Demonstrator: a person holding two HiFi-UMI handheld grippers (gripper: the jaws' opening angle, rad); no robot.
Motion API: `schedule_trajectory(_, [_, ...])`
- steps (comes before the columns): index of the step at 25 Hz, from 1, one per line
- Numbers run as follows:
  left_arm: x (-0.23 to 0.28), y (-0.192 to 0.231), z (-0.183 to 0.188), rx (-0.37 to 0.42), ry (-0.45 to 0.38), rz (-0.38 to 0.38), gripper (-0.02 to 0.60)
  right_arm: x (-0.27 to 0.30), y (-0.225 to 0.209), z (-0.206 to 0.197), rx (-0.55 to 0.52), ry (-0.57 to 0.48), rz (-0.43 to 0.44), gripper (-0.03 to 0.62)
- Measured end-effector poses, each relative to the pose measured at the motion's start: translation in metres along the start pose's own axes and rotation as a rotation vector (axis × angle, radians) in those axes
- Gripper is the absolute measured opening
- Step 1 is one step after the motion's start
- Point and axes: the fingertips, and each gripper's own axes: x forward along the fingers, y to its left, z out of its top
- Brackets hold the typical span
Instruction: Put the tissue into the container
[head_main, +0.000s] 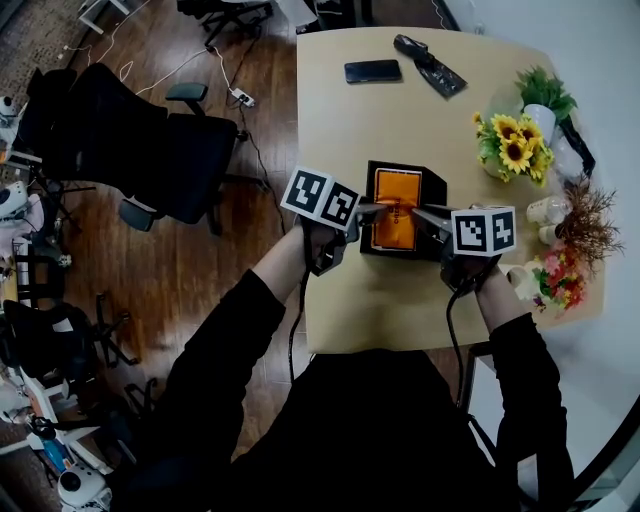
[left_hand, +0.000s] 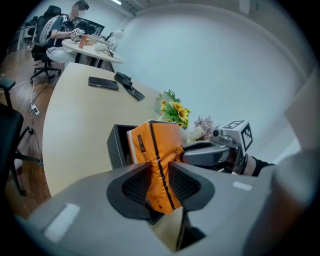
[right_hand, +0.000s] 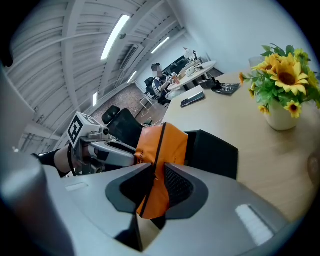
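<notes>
An orange tissue pack hangs over a black open box in the middle of the table. My left gripper is shut on the pack's left end, and my right gripper is shut on its right end. In the left gripper view the orange tissue pack is pinched between the jaws, with the black box just behind it and the right gripper opposite. The right gripper view shows the same tissue pack clamped in front of the black box, the left gripper beyond.
On the pale wooden table lie a dark phone and a black remote-like thing at the far end. A sunflower pot, dried flowers and pink flowers line the right edge. Office chairs stand to the left.
</notes>
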Motion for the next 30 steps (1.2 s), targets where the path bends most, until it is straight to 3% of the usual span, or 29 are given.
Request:
schedule_trajectory(13, [0.017, 0.015, -0.008, -0.023, 0.042, 0.043, 0.092, 0.013, -0.018, -0.011, 0.016, 0.032, -0.006, 0.077])
schedule_trajectory(21, [0.02, 0.022, -0.012, -0.028, 0.027, 0.087, 0.095, 0.02, -0.023, -0.015, 0.018, 0.031, -0.009, 0.067])
schedule_trajectory(27, [0.011, 0.027, -0.012, -0.028, -0.031, 0.172, 0.098, 0.026, -0.026, -0.013, 0.0, 0.063, -0.065, 0.058])
schedule_trajectory(30, [0.0, 0.027, -0.007, -0.036, -0.104, 0.18, 0.098, 0.029, -0.027, -0.013, -0.004, 0.087, -0.096, 0.058])
